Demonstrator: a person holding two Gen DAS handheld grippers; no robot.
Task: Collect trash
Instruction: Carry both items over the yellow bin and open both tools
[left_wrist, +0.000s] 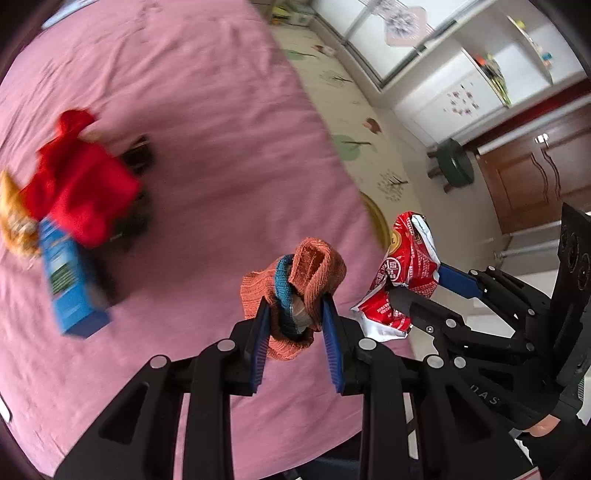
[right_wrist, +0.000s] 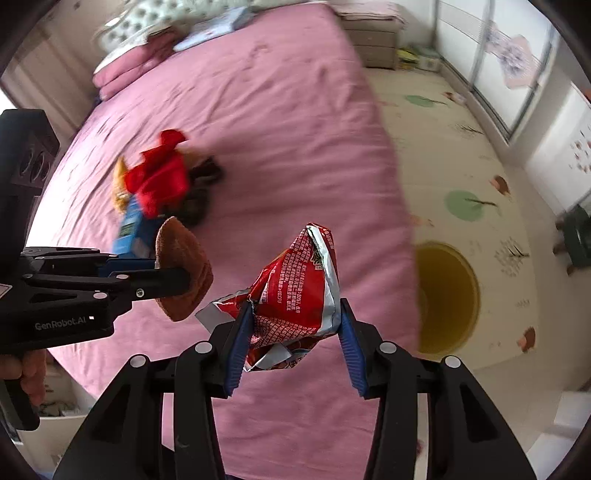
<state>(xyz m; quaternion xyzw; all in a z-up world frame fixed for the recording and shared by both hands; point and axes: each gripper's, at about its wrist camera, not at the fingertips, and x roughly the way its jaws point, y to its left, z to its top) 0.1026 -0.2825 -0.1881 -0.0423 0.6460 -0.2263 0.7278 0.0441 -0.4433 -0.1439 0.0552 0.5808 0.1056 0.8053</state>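
Trash in the right gripper (right_wrist: 291, 325) was a crumpled red snack wrapper (right_wrist: 295, 280), held above the pink bed (right_wrist: 295, 129) near its edge. Its fingers were closed on the lower part of the wrapper. This foil looked very light, thin and slippery, so a grip on the bunched middle seemed safer than on a loose corner. The left gripper (left_wrist: 295, 328) was closed on a soft orange knitted sock (left_wrist: 310, 280), which should compress easily. More items, a blue box (left_wrist: 70, 288) and red cloth (left_wrist: 81, 188), lay on the bed. A yellow bin (right_wrist: 447, 295) stood on the floor beside the bed
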